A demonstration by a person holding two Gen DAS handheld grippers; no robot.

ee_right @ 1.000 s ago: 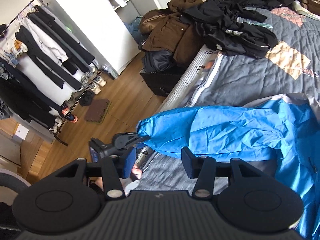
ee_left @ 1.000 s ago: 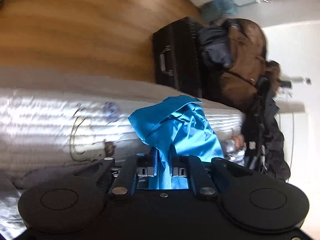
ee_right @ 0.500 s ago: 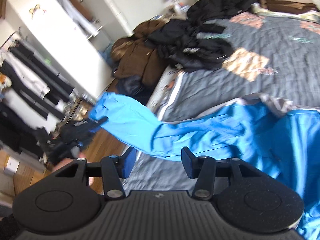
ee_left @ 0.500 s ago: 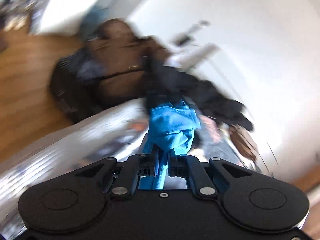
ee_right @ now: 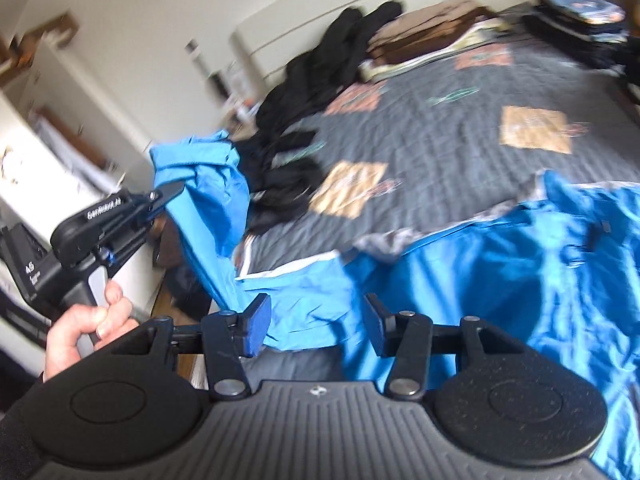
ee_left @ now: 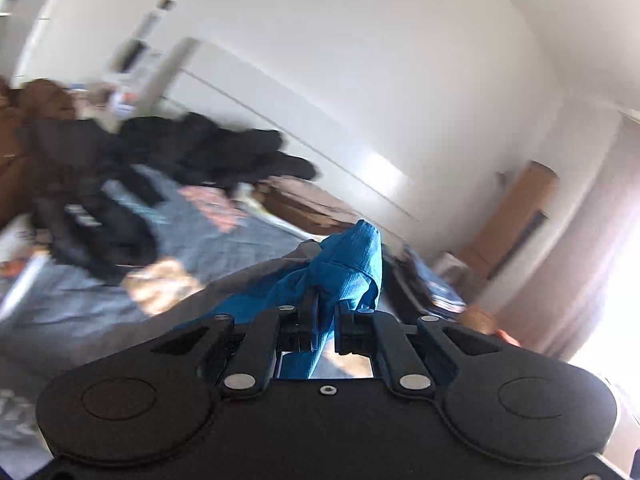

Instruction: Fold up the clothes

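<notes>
While the left tool (ee_left: 324, 322) pinches the blurred blue jacket (ee_right: 500, 264), the right tool (ee_right: 316, 326) gapes.

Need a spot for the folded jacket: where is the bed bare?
Bare quilt runs between the black clothes pile along its left and the stacked clothes at far right. The blue jacket covers the near edge.

Both grippers are matte black — right gripper (ee_right: 314, 322) has blue finger pads (ee_right: 256, 326), silver pivot screws; left gripper (ee_right: 166, 196) bears white lettering; dark sleeve (ee_right: 18, 424).
</notes>
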